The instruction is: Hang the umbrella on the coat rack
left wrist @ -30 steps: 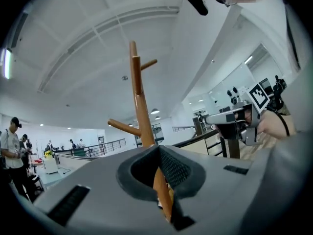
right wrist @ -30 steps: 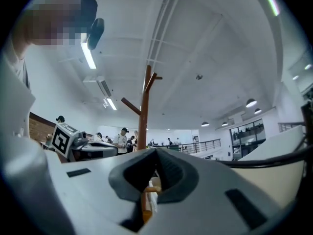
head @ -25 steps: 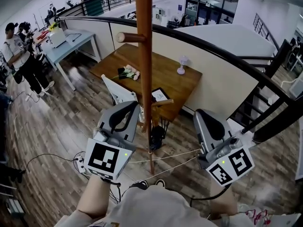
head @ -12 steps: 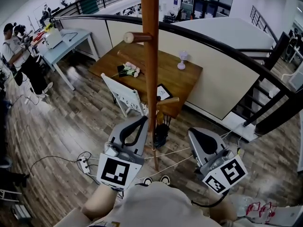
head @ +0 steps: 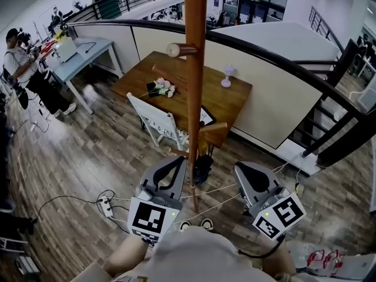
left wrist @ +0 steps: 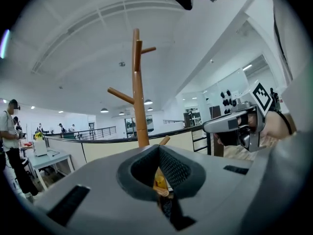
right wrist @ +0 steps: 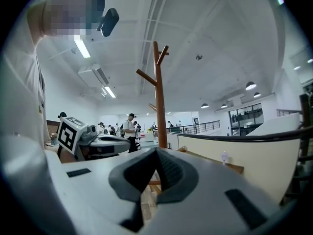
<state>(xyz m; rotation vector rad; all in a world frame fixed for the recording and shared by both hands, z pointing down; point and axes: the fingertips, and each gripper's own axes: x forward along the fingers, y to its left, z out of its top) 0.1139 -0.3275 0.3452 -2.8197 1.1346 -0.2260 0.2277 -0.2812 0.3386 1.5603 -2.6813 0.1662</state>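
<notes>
The wooden coat rack (head: 194,87) stands straight ahead, its pole rising between my two grippers. A folded dark umbrella (head: 204,164) with a yellow top hangs low on the pole under a short peg (head: 212,126). My left gripper (head: 170,172) is just left of the pole and my right gripper (head: 249,178) just right of it, both apart from the umbrella. Both are shut and hold nothing. In the left gripper view the left gripper (left wrist: 160,155) points at the rack (left wrist: 139,106), and the umbrella (left wrist: 160,184) shows through the slit. The right gripper (right wrist: 155,163) faces the rack (right wrist: 159,102).
Behind the rack is a wooden table (head: 235,101) with a small fan (head: 226,75) and flowers (head: 160,88), and a white chair (head: 155,122) beside it. A curved half wall (head: 282,98) runs behind. A power strip (head: 106,204) and cables lie on the floor. People stand far left (head: 26,69).
Both grippers have drawn back from the rack and down toward my body. The umbrella stays hanging on the low peg.
</notes>
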